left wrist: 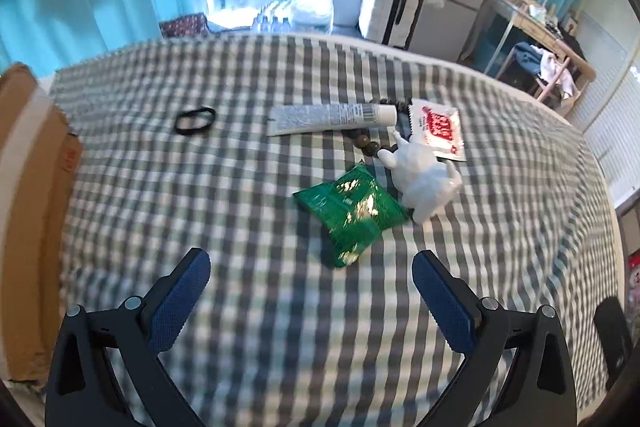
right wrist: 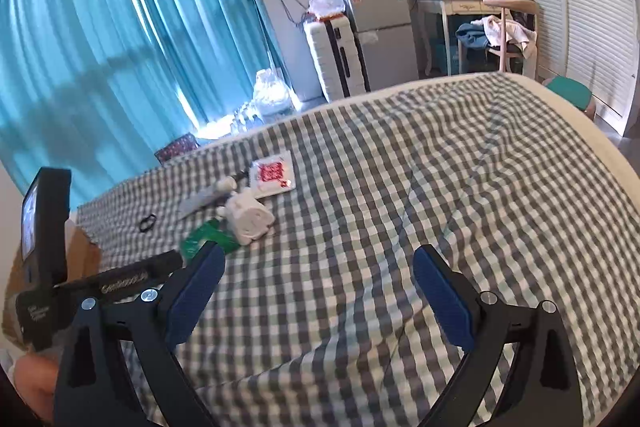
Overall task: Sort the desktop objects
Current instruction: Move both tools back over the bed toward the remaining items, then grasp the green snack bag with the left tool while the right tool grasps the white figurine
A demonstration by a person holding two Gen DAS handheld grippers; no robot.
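Observation:
On the checked bedspread (left wrist: 240, 211) lie a green foil packet (left wrist: 352, 211), a white figurine (left wrist: 424, 183), a white tube (left wrist: 332, 117), a red-and-white sachet (left wrist: 438, 127), a string of dark beads (left wrist: 366, 143) and a black hair tie (left wrist: 195, 120). My left gripper (left wrist: 310, 267) is open and empty, just short of the green packet. My right gripper (right wrist: 320, 263) is open and empty over bare bedspread (right wrist: 440, 187), to the right of the pile: the figurine (right wrist: 250, 219), sachet (right wrist: 273, 174) and packet (right wrist: 206, 239).
A cardboard box (left wrist: 32, 207) stands at the bed's left edge. The left gripper's body and camera mount (right wrist: 44, 247) show at the left of the right wrist view. Beyond the bed are teal curtains, a white suitcase (left wrist: 392, 3), a fridge and a dresser.

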